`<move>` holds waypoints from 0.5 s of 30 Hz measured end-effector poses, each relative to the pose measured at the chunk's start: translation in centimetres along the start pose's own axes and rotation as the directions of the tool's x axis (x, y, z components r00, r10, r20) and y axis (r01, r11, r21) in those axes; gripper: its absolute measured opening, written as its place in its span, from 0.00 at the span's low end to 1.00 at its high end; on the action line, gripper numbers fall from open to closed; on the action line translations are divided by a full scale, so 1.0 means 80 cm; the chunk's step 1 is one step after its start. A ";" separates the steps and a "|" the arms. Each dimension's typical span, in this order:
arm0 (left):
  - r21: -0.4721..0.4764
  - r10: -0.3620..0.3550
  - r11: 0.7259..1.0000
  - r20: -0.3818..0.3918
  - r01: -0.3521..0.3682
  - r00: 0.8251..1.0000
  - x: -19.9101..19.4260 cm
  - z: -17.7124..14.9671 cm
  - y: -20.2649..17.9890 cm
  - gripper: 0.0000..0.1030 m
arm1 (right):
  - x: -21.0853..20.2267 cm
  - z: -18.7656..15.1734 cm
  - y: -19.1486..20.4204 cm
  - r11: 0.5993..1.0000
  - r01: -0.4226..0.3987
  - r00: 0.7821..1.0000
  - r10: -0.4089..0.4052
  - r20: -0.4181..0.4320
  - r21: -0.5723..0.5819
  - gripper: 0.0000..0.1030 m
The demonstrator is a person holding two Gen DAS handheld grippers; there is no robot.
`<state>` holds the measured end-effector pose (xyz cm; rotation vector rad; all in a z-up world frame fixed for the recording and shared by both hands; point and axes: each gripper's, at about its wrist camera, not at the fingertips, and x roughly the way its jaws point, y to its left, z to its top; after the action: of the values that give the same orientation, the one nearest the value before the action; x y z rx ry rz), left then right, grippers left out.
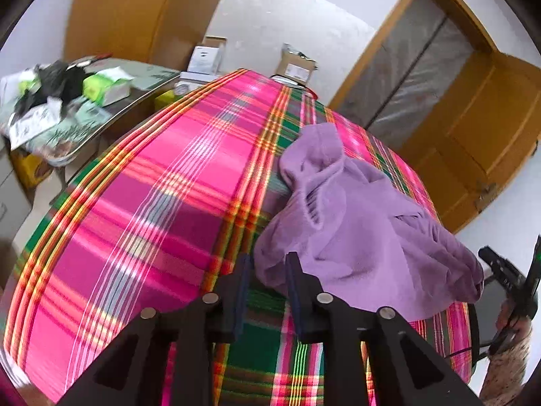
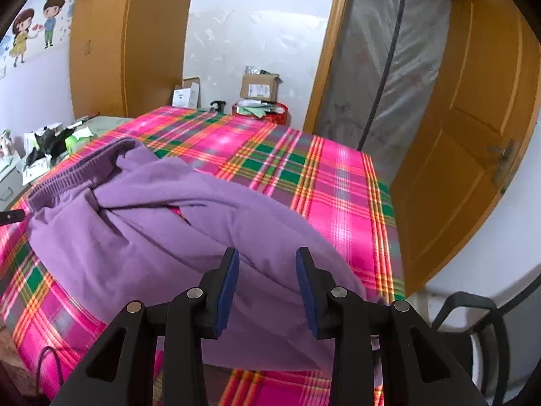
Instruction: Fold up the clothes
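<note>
- One purple garment (image 2: 175,223) is lying crumpled on the surface (image 2: 341,182), which is wearing a pink, green and orange plaid cloth; its ribbed waistband (image 2: 81,169) is sitting toward the far left, and its bulk is spreading to the near edge.
- The right hand-held gripper (image 2: 267,267) is hovering over the garment's near fold with its jaws spread apart, gripping nothing.
- The left hand-held gripper (image 1: 268,265) is sitting at the garment's left edge, its jaws parted and empty, just beside the fabric.
- In the left wrist view, the other gripper and the hand (image 1: 510,318) holding it are showing past the surface's right corner.
- Bare plaid is stretching wide to the left of the garment and beyond it, leaving open room there.
- Two cardboard boxes (image 2: 260,86) are standing at the far end against the wall, with a red round tin (image 2: 267,111) beside them.
- A cluttered side table (image 1: 67,101) is crowding the surface's left edge, carrying bags and a green-and-white pack.
- A black chair (image 2: 473,324) is standing close off the near right corner.
- An open wooden door (image 2: 473,142) is hanging to the right, well apart.
</note>
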<state>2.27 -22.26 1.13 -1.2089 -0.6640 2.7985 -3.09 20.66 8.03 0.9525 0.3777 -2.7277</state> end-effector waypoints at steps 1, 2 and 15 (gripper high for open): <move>0.030 0.013 0.999 0.006 -0.013 1.000 0.000 0.001 -0.005 0.23 | -0.001 0.001 0.002 1.000 0.000 1.000 0.000 0.001 0.000 0.35; 0.060 0.026 0.998 0.013 -0.026 1.000 0.001 0.002 -0.010 0.23 | -0.001 0.002 0.004 1.000 -0.002 1.000 0.002 0.001 0.001 0.35; 0.223 0.099 0.970 0.011 -0.099 0.995 0.025 0.018 -0.043 0.23 | 0.045 0.039 0.053 0.982 -0.189 0.982 0.189 -0.014 0.021 0.49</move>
<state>-0.69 -19.29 1.97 -1.2312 -0.2851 2.8556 -6.43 15.22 7.41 0.9627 0.2500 -2.5580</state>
